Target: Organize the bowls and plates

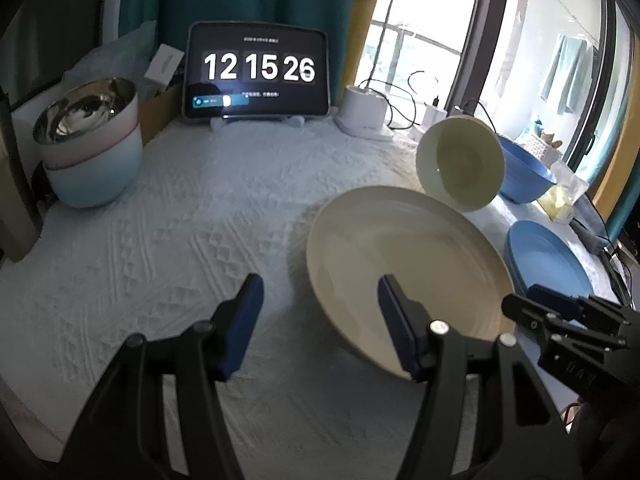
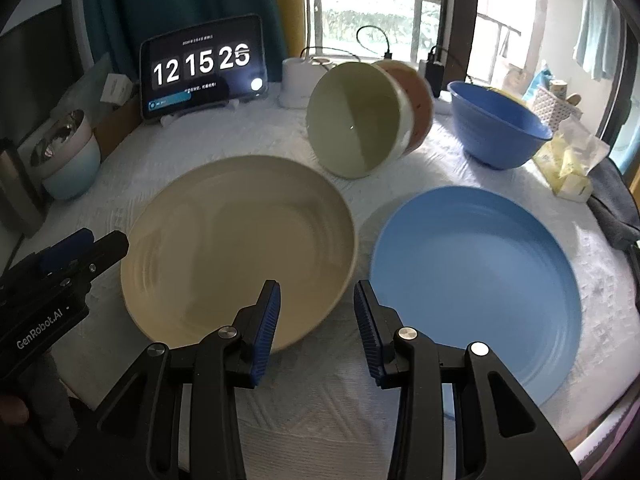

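A cream plate (image 2: 240, 240) lies on the white cloth beside a blue plate (image 2: 476, 276); the cream plate also shows in the left wrist view (image 1: 404, 264). Behind them a pale green bowl (image 2: 356, 120) lies tipped on its side, nested in an orange bowl (image 2: 420, 100), next to an upright blue bowl (image 2: 496, 128). My left gripper (image 1: 320, 312) is open, its right finger over the cream plate's near-left rim. My right gripper (image 2: 318, 312) is open and empty, above the gap between the two plates' near rims.
A stack of pastel bowls with a steel bowl on top (image 1: 92, 144) stands at the far left. A tablet clock (image 1: 256, 72), a white lamp base (image 1: 364, 112) and cables line the back. A tissue pack (image 2: 568, 168) lies at the right edge.
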Motion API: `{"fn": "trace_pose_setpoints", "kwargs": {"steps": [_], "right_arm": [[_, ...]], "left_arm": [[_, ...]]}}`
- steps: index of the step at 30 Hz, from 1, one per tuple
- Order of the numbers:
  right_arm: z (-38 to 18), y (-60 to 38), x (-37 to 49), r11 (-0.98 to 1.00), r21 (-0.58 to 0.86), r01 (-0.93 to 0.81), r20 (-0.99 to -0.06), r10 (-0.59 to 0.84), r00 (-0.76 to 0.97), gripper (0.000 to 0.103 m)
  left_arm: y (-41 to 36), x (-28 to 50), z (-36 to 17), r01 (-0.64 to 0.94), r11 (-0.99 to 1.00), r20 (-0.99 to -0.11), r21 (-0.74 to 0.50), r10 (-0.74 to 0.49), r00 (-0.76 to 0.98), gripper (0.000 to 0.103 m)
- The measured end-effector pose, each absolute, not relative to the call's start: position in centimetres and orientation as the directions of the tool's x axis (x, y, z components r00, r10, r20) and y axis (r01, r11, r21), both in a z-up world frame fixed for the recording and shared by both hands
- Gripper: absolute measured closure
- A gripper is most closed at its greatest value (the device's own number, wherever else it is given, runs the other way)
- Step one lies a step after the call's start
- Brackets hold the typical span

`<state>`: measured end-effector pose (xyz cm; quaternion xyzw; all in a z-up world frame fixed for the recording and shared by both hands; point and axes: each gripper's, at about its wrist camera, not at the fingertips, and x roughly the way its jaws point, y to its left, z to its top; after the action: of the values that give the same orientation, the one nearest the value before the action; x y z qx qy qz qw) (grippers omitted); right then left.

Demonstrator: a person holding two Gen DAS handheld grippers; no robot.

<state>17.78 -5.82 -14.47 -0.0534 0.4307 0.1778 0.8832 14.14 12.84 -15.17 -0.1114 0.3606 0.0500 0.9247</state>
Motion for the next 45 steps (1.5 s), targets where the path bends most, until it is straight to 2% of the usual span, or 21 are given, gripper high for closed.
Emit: {"fn": "trace_pose_setpoints", "kwargs": {"steps": [17,31,33,38,45], "right_arm": [[-16.9,-4.8,19.1,0.941,0.089,-0.327,-0.833,0.250,0.493,0.063],[-17.0,-4.4,19.4,0.936,0.067,-0.345,-0.827,0.246,0.506,0.063],[-16.9,-4.3,19.3,0.934,0.067,-0.350,-0.825,0.249,0.507,0.064],[-16.7,-4.4,19.2,0.933,0.066,-0.353,-0.821,0.252,0.512,0.066],[-16.2,-4.6,18.9,0.934,0.060,-0.351,-0.811,0.250,0.529,0.067]], "left_arm": [[12.6,16.2,-16.7,-0.125,0.979,-0.725,-0.162,-0.032,0.687,0.042],[11.4,16.7,-17.6,-0.073,0.987,-0.748,-0.146,-0.061,0.661,0.043],[11.3,16.7,-17.6,-0.068,0.987,-0.749,-0.143,-0.063,0.660,0.050],[11.5,16.6,-17.5,-0.083,0.986,-0.751,-0.144,-0.054,0.659,0.060],[11.2,15.8,-17.2,-0.073,0.988,-0.740,-0.135,-0.051,0.671,0.060]]}}
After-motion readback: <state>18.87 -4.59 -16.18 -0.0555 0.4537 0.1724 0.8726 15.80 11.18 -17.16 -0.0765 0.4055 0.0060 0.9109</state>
